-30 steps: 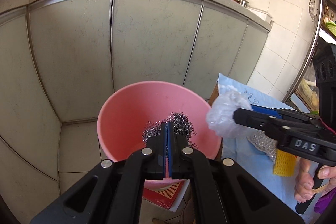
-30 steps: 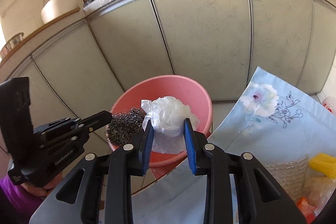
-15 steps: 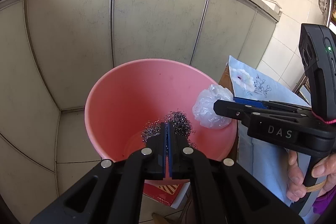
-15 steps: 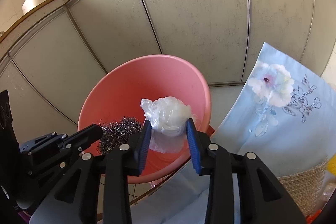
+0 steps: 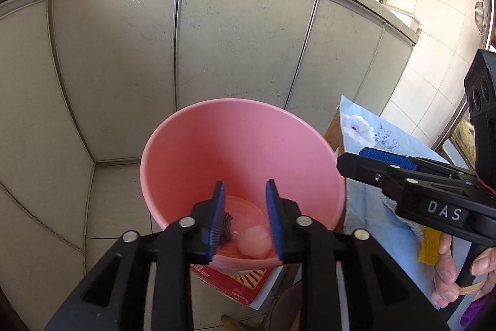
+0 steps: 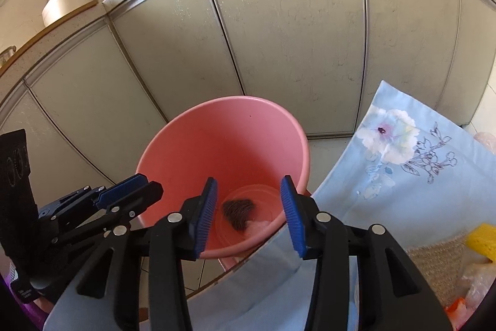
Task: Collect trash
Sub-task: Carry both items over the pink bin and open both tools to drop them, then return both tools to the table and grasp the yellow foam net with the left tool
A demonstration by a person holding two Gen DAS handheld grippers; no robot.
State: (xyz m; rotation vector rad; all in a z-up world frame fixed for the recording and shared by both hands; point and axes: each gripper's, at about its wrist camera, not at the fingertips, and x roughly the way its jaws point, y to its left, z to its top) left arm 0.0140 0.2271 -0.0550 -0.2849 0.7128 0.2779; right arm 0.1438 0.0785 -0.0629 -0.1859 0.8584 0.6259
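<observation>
Left gripper [image 5: 243,214]: your jaws are opening, nothing between the blue pads, poised over the round pink plastic basin [image 5: 217,145]
Right gripper [image 6: 248,214]: your jaws are opening too, empty, above the basin's near rim
Trash: dark steel-wool scrubber [image 6: 237,211] and crumpled clear plastic bag [image 5: 254,241] lie side by side on the basin floor
Beside basin: light-blue floral cloth [image 6: 403,163]

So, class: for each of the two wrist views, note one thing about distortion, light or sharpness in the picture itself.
Left wrist view: the fisheye bends the straight cabinet doors and countertop into arcs, with dark corners around the round image. Right wrist view: sunlight falls on the floral cloth, the pink bucket is sharp, and the steel wool at its bottom looks soft and shaded.
</observation>
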